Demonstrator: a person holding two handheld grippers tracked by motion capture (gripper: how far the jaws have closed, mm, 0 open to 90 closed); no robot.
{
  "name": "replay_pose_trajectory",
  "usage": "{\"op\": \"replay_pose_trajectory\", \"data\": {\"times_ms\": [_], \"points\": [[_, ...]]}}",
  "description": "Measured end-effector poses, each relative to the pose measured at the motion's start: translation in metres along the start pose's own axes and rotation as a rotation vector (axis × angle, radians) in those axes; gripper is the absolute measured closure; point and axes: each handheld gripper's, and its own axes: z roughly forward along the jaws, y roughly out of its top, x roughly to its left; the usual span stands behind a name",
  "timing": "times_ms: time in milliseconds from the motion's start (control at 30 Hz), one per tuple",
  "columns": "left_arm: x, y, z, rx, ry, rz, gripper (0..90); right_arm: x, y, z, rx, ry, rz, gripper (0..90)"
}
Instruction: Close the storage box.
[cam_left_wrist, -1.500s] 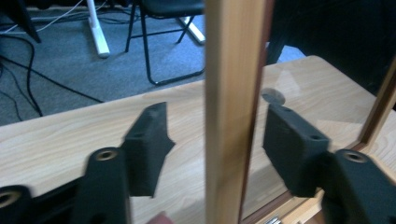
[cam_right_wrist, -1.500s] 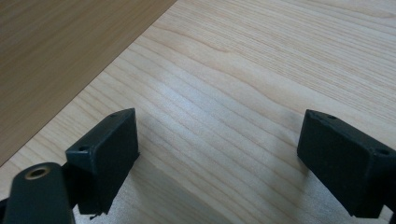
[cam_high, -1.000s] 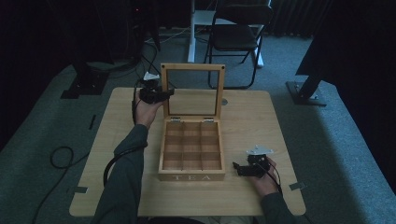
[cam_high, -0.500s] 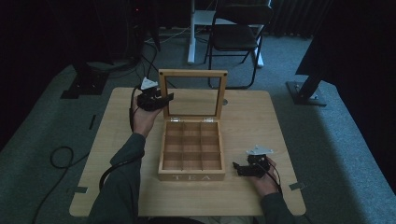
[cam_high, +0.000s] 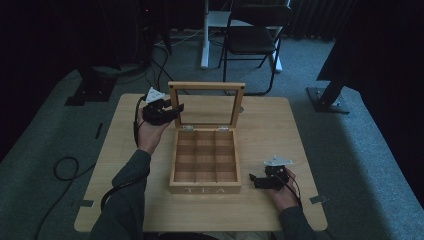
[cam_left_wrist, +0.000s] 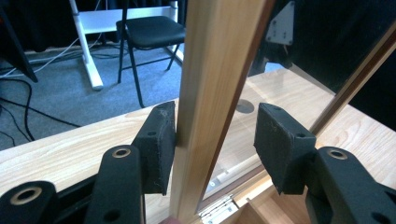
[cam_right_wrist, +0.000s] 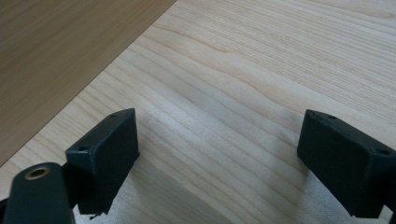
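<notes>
One wooden tea box (cam_high: 205, 162) sits at the middle of the desk (cam_high: 280, 130), its front, lettered TEA, facing the near edge. Its glass-paned lid (cam_high: 206, 104) stands upright on two hinges at the back, so the inside lies open: nine compartments in three rows of three, all appearing empty.

The left hand-held gripper (cam_high: 175, 109) is at the lid's left frame post (cam_left_wrist: 212, 93). Its jaws have just been opening and now straddle the post at a moderate gap; one pad (cam_left_wrist: 159, 144) lies against the wood while the other (cam_left_wrist: 282, 144) stands clear of it on the glass side, so the post is no longer clamped. This looks like a release with the lid left standing by itself.

The right hand-held gripper (cam_high: 252, 179) rests near the desk's near right corner, just beside the box's right wall, jaws wide and empty over bare wood (cam_right_wrist: 233, 93), probably waiting its turn.

Two hand-held grippers, one box, one lid.
</notes>
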Motion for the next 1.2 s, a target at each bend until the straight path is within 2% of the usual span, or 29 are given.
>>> {"op": "replay_pose_trajectory", "data": {"times_ms": [133, 267, 433, 567, 700, 933, 1200], "points": [[-0.005, 0.003, -0.008, -0.003, -0.025, -0.002, 48.8, 0.000, 0.000, 0.000, 0.000, 0.000, 0.000, 12.1], [-0.009, 0.005, -0.015, 0.010, -0.027, 0.007, 48.0, 0.000, 0.000, 0.000, 0.000, 0.000, 0.000, 12.1], [-0.012, 0.009, -0.034, -0.066, -0.046, -0.024, 48.3, 0.000, 0.000, 0.000, 0.000, 0.000, 0.000, 12.1], [-0.014, 0.014, -0.046, -0.093, -0.022, -0.040, 49.4, 0.000, 0.000, 0.000, -0.001, 0.000, -0.001, 12.1], [-0.015, 0.017, -0.051, -0.081, -0.016, -0.053, 52.9, 0.000, 0.000, 0.000, -0.001, 0.000, -0.001, 12.1], [-0.029, 0.017, -0.058, -0.054, 0.036, -0.029, 57.4, 0.000, 0.000, 0.000, -0.001, 0.000, 0.000, 12.1], [-0.033, 0.011, -0.064, -0.047, 0.027, -0.074, 55.8, 0.000, 0.000, 0.000, -0.001, -0.001, 0.000, 12.1]]}}
